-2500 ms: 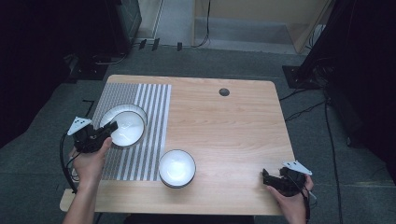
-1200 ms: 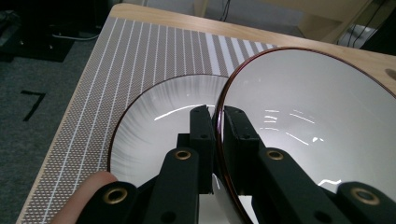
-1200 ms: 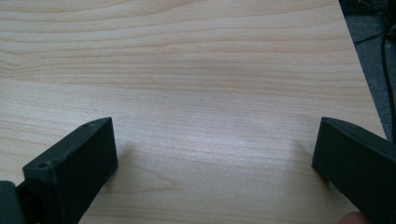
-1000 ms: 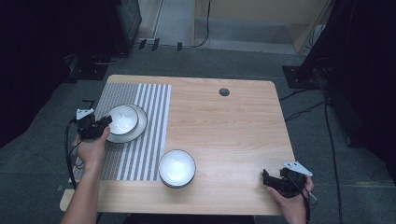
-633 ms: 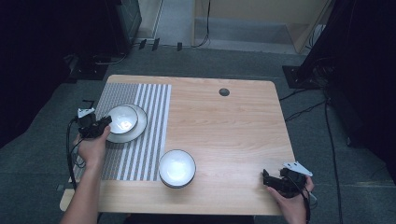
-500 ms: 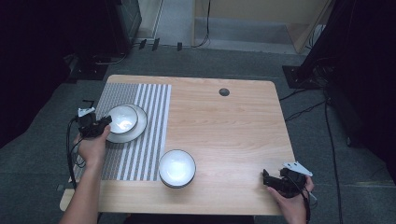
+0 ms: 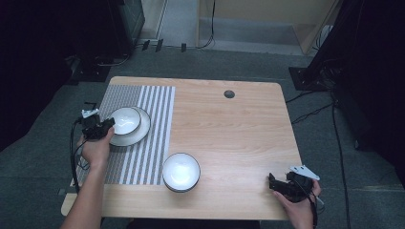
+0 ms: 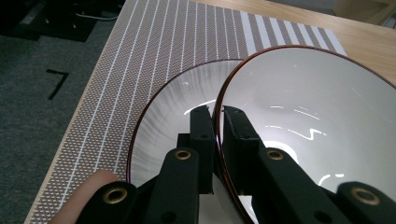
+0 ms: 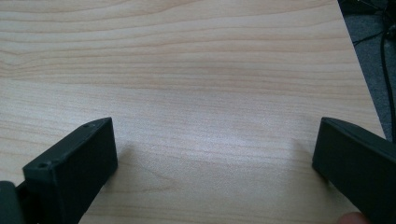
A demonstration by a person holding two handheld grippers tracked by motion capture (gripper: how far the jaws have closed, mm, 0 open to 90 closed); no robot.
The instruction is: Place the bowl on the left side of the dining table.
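A small white bowl [image 7: 125, 120] with a dark rim rests in a wider white plate [image 7: 138, 133] on the striped mat. My left gripper [image 7: 102, 128] is shut on the bowl's near-left rim. In the left gripper view one jaw is inside the bowl [image 8: 308, 116] and one outside, the gripper [image 8: 218, 114] pinching the rim above the plate [image 8: 182, 107]. A second white bowl [image 7: 181, 171] stands alone near the table's front middle. My right gripper [image 7: 282, 185] hovers low over the front right corner, its jaws wide apart over bare wood [image 9: 215, 140].
The grey-and-white striped mat [image 7: 148, 95] covers the left part of the wooden table [image 7: 239, 133]. A dark round hole [image 7: 229, 94] sits near the far edge. Cables and dark stands lie on the floor around the table.
Since 2.5 s ago the left gripper has lowered the bowl onto the plate and shifted slightly outward. Over the last second nothing has visibly moved. The right gripper has stayed put.
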